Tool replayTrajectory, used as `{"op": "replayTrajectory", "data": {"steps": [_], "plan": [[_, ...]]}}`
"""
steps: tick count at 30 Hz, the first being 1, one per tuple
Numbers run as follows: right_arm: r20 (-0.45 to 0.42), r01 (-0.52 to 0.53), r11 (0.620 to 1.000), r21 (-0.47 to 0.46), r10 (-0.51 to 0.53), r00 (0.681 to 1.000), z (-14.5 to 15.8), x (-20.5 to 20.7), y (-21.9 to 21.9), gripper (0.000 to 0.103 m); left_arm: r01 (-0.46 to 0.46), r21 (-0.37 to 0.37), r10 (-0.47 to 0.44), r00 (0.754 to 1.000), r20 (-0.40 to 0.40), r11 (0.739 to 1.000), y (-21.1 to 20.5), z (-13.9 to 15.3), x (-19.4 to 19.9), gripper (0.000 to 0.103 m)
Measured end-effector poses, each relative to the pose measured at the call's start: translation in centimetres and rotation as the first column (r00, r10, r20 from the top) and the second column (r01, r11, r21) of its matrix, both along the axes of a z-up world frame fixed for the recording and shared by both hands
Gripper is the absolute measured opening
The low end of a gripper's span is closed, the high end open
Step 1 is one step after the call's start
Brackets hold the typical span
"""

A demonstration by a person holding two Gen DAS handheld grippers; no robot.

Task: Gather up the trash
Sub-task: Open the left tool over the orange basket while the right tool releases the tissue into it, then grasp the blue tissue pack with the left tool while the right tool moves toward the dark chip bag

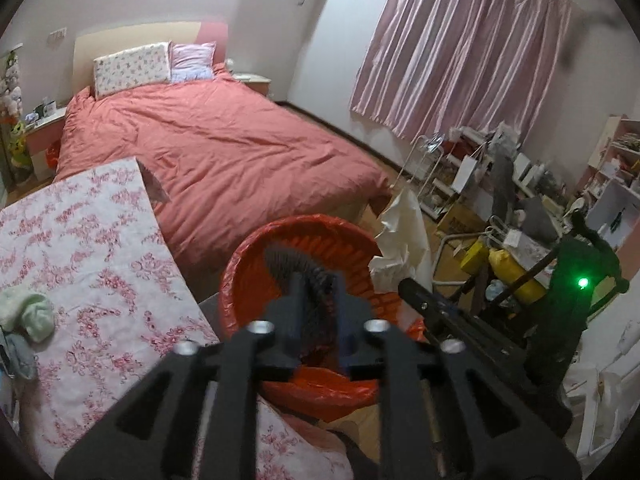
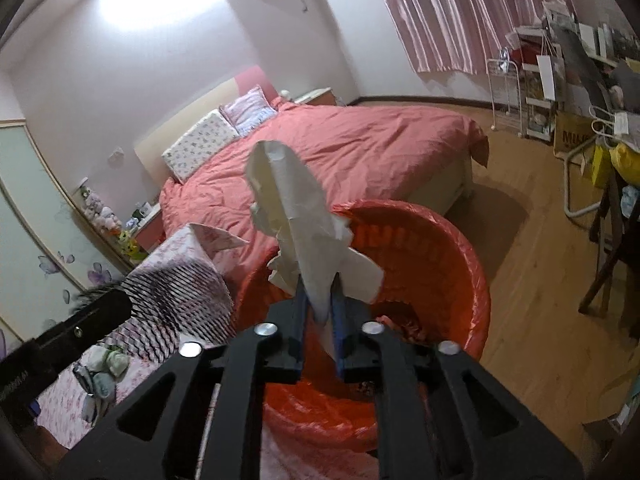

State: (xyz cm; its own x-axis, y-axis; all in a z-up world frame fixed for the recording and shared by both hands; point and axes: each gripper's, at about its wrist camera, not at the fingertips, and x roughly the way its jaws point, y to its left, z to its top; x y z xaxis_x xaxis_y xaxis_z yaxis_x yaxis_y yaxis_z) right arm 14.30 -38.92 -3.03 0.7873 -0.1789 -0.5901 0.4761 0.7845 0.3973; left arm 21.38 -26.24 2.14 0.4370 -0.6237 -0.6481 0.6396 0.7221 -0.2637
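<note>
A bin lined with a red bag (image 1: 304,280) stands on the floor beside the table; it also shows in the right wrist view (image 2: 424,264). My left gripper (image 1: 318,284) is shut on a piece of black mesh netting (image 1: 296,268) and holds it over the bin's opening. The netting and left gripper also show in the right wrist view (image 2: 176,300) at the left. My right gripper (image 2: 320,300) is shut on a crumpled white paper (image 2: 296,220) above the bin's near rim. In the left wrist view this paper (image 1: 404,240) hangs just right of the bin.
A table with a pink floral cloth (image 1: 80,264) lies to the left, with crumpled pale green cloths (image 1: 32,312) on it. A bed with a salmon duvet (image 1: 224,152) is behind. Cluttered shelves and a chair (image 1: 520,220) stand at the right on the wooden floor (image 2: 540,320).
</note>
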Motion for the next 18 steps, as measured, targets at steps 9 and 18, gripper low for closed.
{"op": "replayTrajectory", "data": {"steps": [9,18], "plan": [[-0.033,0.017,1.000,0.012,-0.017,0.999,-0.7,-0.3,-0.1,0.044,-0.095,0.062,0.095,0.995,0.001,0.994,3.3,-1.7,1.6,0.056],[-0.046,-0.036,0.999,-0.023,0.035,0.998,0.4,0.5,2.9,0.044,-0.222,0.110,0.215,0.974,0.075,0.969,10.4,-1.5,0.2,0.070]]}}
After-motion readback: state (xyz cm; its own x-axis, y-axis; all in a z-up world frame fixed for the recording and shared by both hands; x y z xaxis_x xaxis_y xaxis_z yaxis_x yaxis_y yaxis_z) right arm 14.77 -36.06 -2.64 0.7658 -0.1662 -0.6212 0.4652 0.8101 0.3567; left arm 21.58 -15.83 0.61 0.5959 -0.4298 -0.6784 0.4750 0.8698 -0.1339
